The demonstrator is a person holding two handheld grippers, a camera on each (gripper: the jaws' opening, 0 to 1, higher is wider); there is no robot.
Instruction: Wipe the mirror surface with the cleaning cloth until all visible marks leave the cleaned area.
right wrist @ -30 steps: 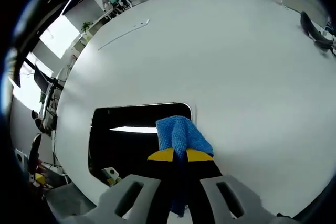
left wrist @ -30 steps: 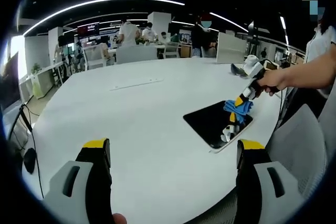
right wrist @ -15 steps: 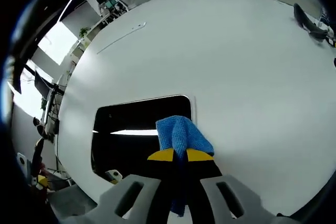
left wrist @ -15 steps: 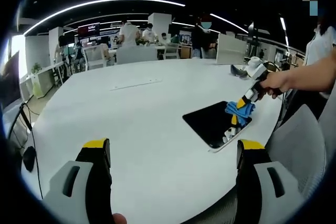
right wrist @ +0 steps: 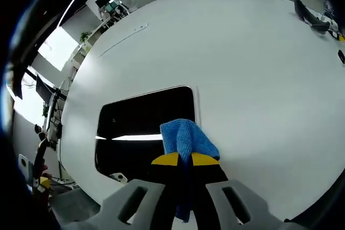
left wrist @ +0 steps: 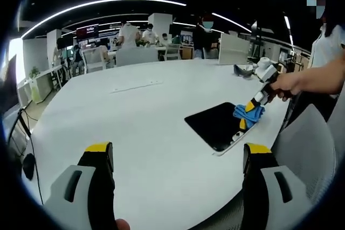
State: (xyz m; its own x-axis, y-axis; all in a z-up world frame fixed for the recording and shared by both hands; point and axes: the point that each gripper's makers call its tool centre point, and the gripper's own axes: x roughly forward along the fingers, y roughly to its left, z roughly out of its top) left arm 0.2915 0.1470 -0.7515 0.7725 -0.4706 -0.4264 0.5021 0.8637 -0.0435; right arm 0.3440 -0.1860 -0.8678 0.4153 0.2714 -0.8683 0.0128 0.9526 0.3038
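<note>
Cloth point(right wrist: 186, 139) on mirror point(right wrist: 140, 127), on table point(right wrist: 253, 68)

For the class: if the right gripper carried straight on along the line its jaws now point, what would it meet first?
Most likely the mirror. The right gripper, shut on the blue cloth, points down at the mirror's near edge, with the cloth leading. How far above the glass the cloth sits is unclear.

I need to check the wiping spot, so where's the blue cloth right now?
The blue cloth is clamped in the right gripper, at the mirror's edge on the white table.
</note>
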